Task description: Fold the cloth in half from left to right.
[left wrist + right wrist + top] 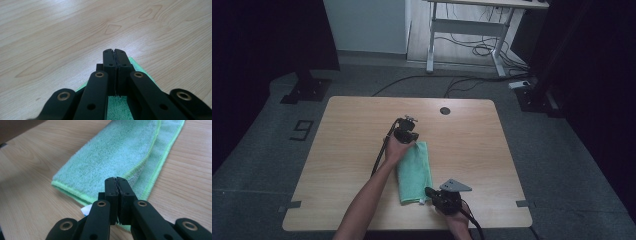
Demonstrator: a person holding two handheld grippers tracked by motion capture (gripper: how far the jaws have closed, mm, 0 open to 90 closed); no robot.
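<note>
A green towel (414, 172) lies folded in a long strip on the wooden table (357, 125). My left gripper (413, 142) rests at the towel's far end, jaws shut. In the left gripper view its tips (114, 51) reach past the towel's corner (137, 65), and I see no cloth between the pads. My right gripper (428, 192) sits at the towel's near right corner, also shut. In the right gripper view its tips (116, 178) lie over the towel (112, 152) where the upper layer's lime hem runs in. Whether any cloth is pinched there is hidden.
A white label (86, 210) sticks out at the towel's near corner. A dark grommet hole (445, 110) marks the table's far edge. Beyond stand a white desk frame (462, 35), floor cables (472, 82) and black stand bases (307, 90).
</note>
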